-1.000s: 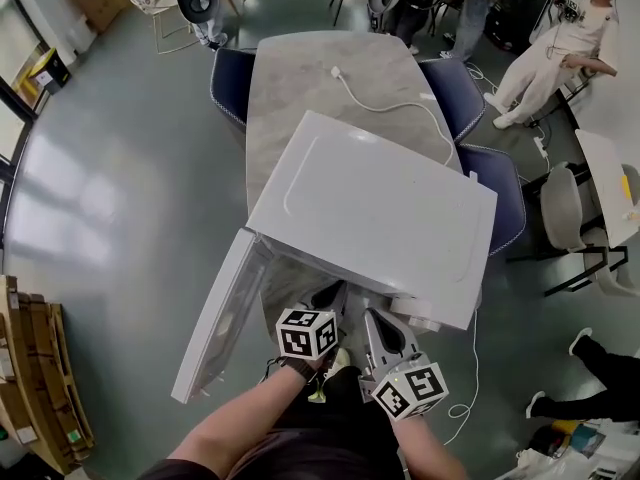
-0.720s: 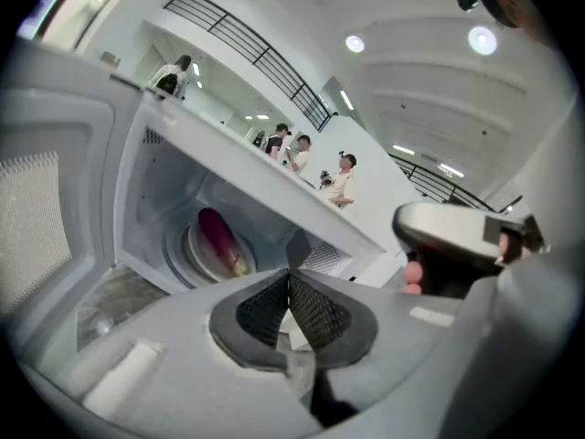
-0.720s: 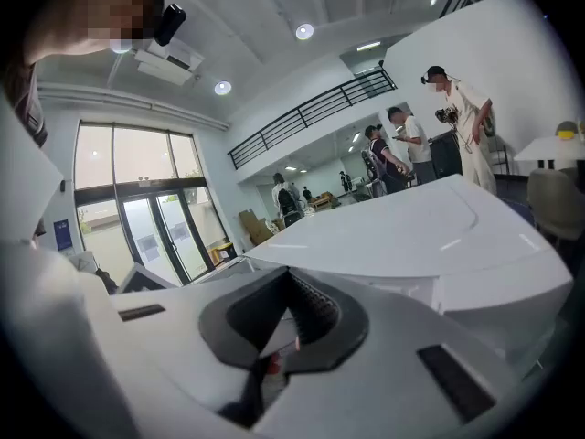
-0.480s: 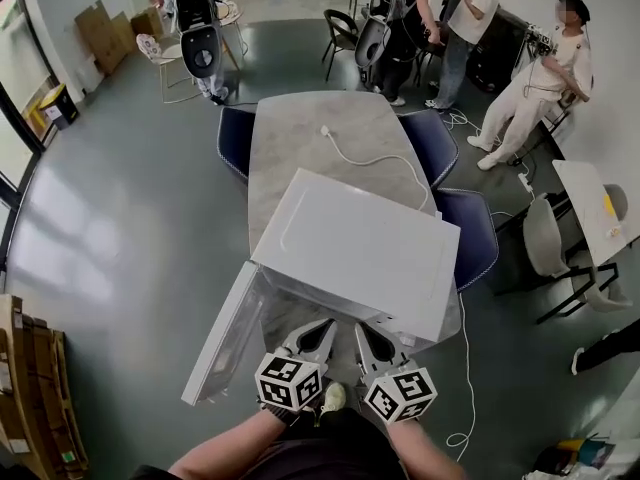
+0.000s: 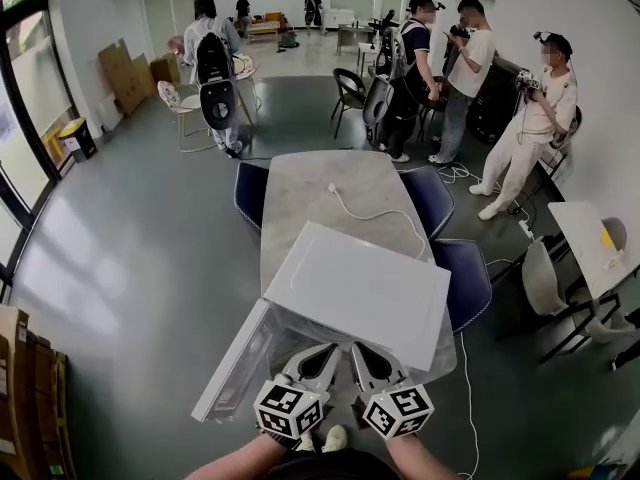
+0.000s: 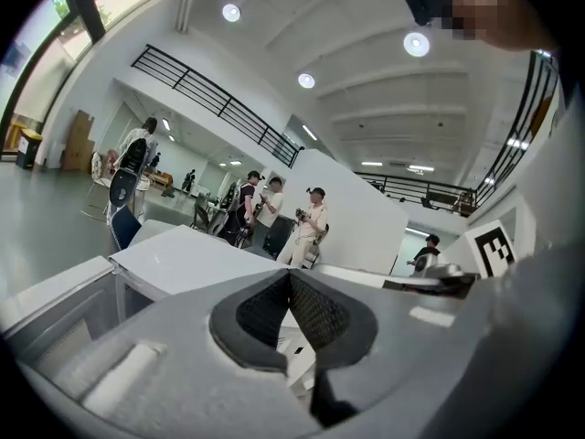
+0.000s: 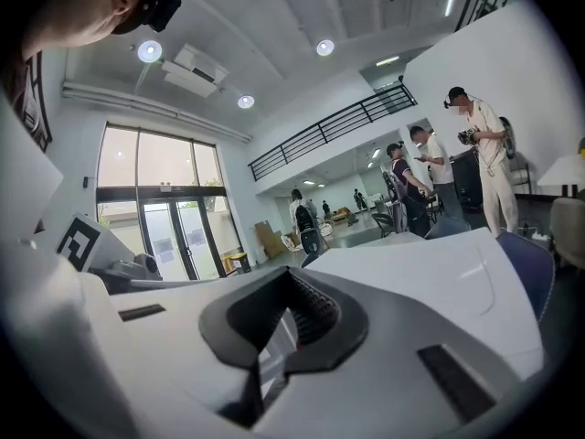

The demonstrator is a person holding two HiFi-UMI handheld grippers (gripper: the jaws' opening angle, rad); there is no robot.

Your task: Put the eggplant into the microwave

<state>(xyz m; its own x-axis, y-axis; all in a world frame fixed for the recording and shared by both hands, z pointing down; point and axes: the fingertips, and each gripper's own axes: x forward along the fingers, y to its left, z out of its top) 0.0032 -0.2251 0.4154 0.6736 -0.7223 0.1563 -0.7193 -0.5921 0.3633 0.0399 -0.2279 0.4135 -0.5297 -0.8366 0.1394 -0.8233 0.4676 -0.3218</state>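
Left gripper (image 5: 318, 356): is being held with its jaws pressed together on nothing, pointing roughly level toward the near face of the microwave (image 5: 360, 288).
Right gripper (image 5: 362, 354): is being held just beside the left one, its jaws likewise closed and empty.
Eggplant: is not being shown in any view. Whether it is lying inside the microwave cannot be told, the cavity being hidden under the white top.
Key relation: no direction or long axis can be given for the eggplant. Both grippers are being held equally near the opening.
Edges: the open door (image 5: 235, 363) is bounding the near left.
Open room: the far table (image 5: 300, 183) is being crossed only by a cable (image 5: 375, 213).
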